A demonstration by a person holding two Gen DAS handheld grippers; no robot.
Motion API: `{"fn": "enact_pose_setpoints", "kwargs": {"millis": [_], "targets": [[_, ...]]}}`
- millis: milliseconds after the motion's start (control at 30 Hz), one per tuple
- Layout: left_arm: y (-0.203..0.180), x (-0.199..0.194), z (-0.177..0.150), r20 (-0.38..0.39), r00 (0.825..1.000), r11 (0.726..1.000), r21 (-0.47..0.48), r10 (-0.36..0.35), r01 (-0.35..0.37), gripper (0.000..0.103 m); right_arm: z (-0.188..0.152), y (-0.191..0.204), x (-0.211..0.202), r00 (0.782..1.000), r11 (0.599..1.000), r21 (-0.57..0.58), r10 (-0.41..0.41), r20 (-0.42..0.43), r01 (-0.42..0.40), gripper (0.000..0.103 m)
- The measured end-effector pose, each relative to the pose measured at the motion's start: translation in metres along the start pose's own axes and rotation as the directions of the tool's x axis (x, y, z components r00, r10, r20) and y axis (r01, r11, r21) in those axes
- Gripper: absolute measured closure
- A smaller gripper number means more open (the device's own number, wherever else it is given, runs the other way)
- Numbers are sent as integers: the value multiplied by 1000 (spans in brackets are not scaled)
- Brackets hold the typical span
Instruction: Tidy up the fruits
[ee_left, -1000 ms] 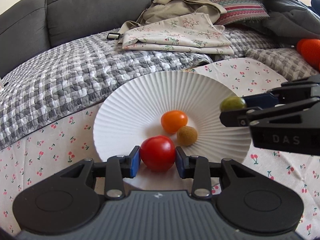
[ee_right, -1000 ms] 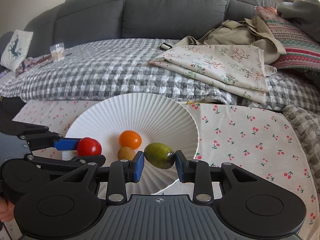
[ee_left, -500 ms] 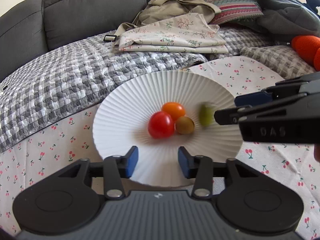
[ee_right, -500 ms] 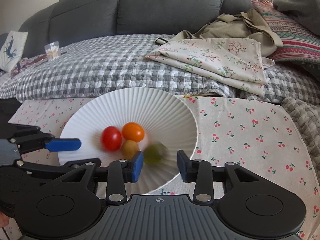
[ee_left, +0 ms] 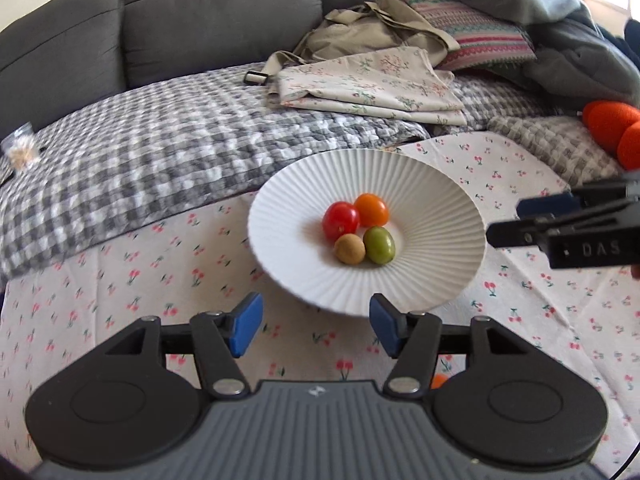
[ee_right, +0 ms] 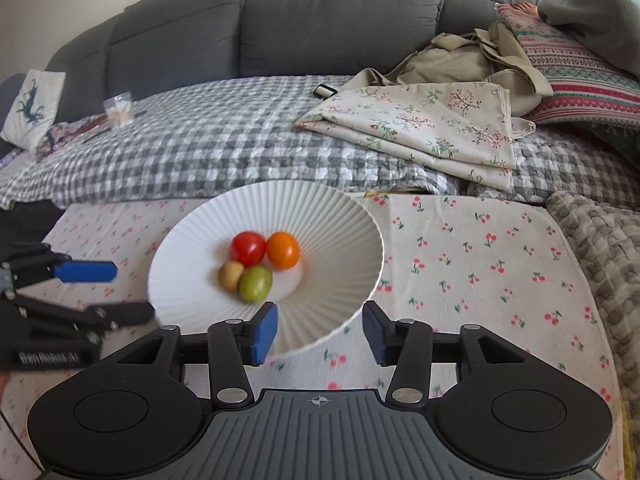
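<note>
Four fruits parked in the white plate [ee_left: 436,216]

Red tomato [ee_left: 340,220], orange one [ee_left: 371,209], brown fruit [ee_left: 349,249] and green fruit [ee_left: 379,245] huddle touching mid-plate. Left gripper [ee_left: 316,324] and right gripper [ee_right: 319,332] both opening, fingers apart, nothing between.

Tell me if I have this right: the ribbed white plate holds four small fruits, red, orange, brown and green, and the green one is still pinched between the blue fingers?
Not quite. The green fruit lies loose on the white plate beside the red fruit, orange fruit and brown fruit. The right wrist view shows the right gripper with nothing between its opening fingers.
</note>
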State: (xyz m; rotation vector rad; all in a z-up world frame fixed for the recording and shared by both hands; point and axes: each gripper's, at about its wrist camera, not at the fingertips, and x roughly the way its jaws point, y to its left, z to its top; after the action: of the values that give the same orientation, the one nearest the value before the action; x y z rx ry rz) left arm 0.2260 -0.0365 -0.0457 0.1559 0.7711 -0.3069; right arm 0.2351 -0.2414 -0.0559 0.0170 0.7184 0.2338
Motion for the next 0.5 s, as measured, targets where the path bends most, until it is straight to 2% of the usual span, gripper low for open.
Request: {"fn": "enact_pose_setpoints", "kwargs": {"millis": [100,267,333,500], "targets": [[2,-15,-7,-4,1000,1000,-17,-2,2,44,-6,2,-12,1000,1000,6,10,-11,-10,52],[0,-41,-19,-21,1000,999,-45,-8,7,39,-17,9,-33,999,999,11,32,-24,-32,33],[-1,-51,-27,-29,1000,998,-59,-10,8,38,-22,13,-42,998,998,18,62,-29,-61,28],[0,-68,-48,-58,998,996,-83,-26,22,27,-35,22,-57,993,994,30,109,-44,-107,16]]}}
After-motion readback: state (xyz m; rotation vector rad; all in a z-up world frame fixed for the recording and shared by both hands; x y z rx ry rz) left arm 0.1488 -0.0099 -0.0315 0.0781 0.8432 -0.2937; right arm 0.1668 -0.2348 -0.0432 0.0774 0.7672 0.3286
